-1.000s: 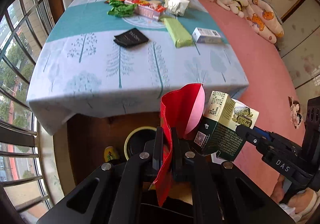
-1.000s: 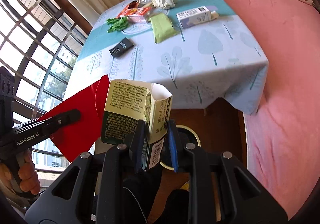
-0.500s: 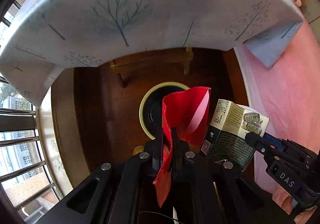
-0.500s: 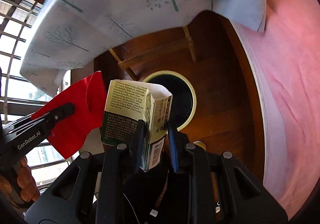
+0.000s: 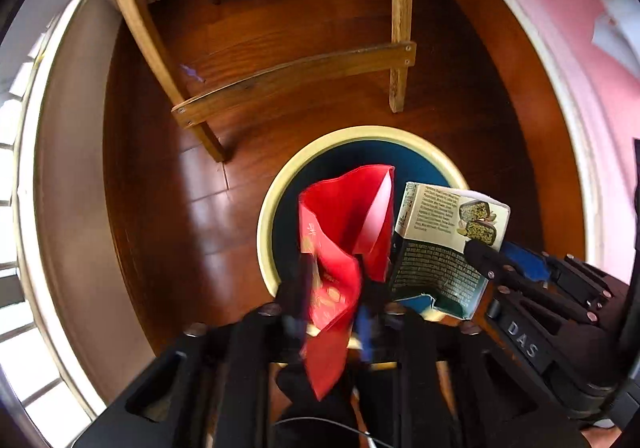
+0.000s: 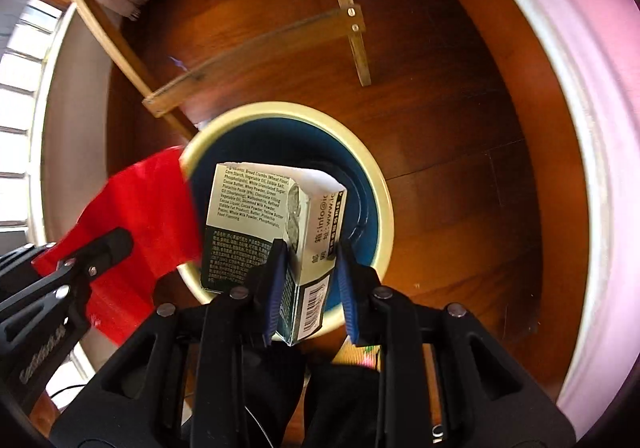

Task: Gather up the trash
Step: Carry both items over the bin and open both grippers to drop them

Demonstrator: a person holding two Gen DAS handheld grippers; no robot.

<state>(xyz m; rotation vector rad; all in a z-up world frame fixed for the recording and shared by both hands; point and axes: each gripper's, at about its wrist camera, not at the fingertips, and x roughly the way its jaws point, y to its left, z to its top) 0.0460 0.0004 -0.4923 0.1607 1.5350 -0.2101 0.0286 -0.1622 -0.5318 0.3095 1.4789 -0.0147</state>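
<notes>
A round bin (image 5: 276, 204) with a cream rim and dark blue inside stands on the wood floor, straight below both grippers. My left gripper (image 5: 330, 300) points down over it. Its jaws are opening and stand apart, and the red envelope (image 5: 344, 216) hangs loosely between them. Just to the right, my right gripper (image 6: 311, 252) holds a green and cream snack box (image 6: 248, 216) upright above the bin's (image 6: 384, 208) mouth. Its blue pads are starting to open but still touch the box. In the right wrist view the envelope (image 6: 140, 208) overlaps the bin's left rim.
The table's wooden legs and crossbar (image 5: 292, 76) stand just beyond the bin. A pink bedspread (image 5: 600, 48) fills the right side. A pale wall and window bars (image 6: 16, 88) run along the left. Dark wood floor (image 6: 460, 168) surrounds the bin.
Both grippers have dropped from above the tabletop to just over the bin, carrying envelope and box. The left jaws have spread apart. The right jaws have widened slightly.
</notes>
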